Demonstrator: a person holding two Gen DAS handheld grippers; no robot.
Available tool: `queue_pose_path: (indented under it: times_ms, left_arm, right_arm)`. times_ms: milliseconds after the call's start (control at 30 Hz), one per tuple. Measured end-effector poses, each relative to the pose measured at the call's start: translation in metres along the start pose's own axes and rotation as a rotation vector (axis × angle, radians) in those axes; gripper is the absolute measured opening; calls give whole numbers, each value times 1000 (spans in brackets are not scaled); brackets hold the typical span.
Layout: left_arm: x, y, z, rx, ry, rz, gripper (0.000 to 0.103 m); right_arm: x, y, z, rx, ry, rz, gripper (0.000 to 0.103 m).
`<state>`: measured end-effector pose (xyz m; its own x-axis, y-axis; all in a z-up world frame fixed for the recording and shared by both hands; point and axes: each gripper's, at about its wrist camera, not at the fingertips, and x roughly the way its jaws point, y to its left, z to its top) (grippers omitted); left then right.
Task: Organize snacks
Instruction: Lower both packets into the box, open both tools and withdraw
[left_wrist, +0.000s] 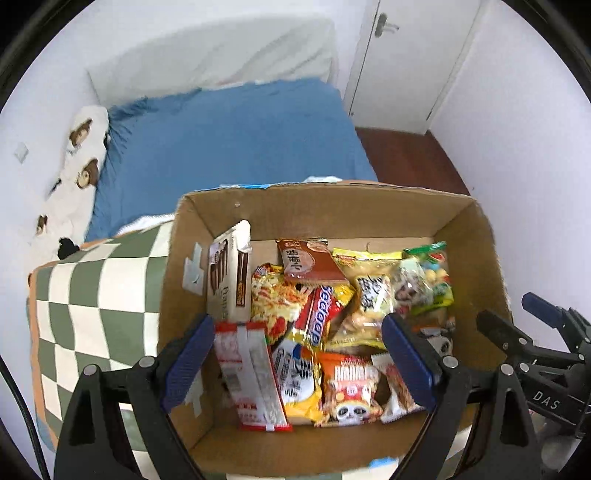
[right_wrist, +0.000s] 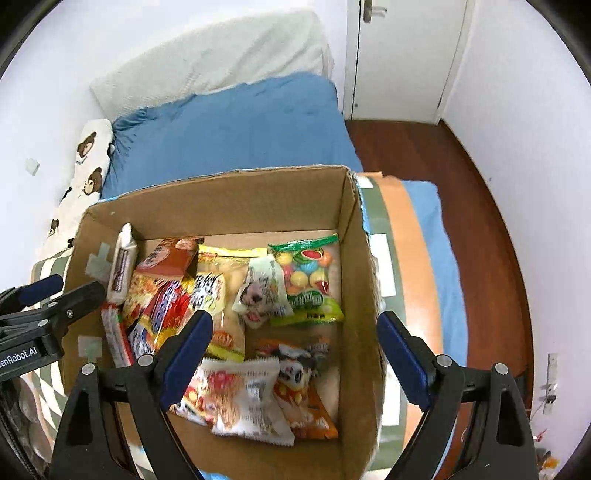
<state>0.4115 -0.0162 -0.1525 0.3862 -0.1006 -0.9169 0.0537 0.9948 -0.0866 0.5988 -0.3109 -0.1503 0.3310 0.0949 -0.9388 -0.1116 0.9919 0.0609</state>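
Cardboard box (left_wrist: 369, 218) sat on checked cushion (left_wrist: 92, 295) at bed (left_wrist: 229, 140) foot; snack packets lay loose inside. You held left gripper (left_wrist: 306, 354) and right gripper (right_wrist: 295, 354) above box, jaws spread, empty. Noodle packet (left_wrist: 273, 295): light, crinkly, likely slippery; pinch sealed edge. White chocolate bar (left_wrist: 229, 280) upright against left wall: stiffer, probably brittle; grip mid-body gently.

My right gripper (right_wrist: 293, 354) hangs above cardboard box (right_wrist: 236, 199), jaws spread wide, nothing between them. My left gripper (right_wrist: 55, 291) visible at left edge, over box's left wall. Snack packets fill box floor: gumball bag (right_wrist: 308, 273) far right, white packet (right_wrist: 247, 395) near centre. Blue bed (right_wrist: 236, 125) beyond box.
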Motion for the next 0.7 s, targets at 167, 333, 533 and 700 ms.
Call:
queue_pose_path:
  times_ms: [167,333,533,700]
  left_arm:
    - [-35,-5,-27,7,-85,6,93]
    - [-67,-4,-52,-3,-150,5,93]
    - [-108,-8,-83,9,-221,25,93]
    - [-140,-15,-106,29,-296,36,93]
  right_arm:
    - [-41,5,-30,-18,-83,0,92]
    - [-82,7,-57,-13,-159,3,92]
    - [-136,8,-90,-11,-257,4,92]
    - [-176,12,-116,-19,-322,11,92]
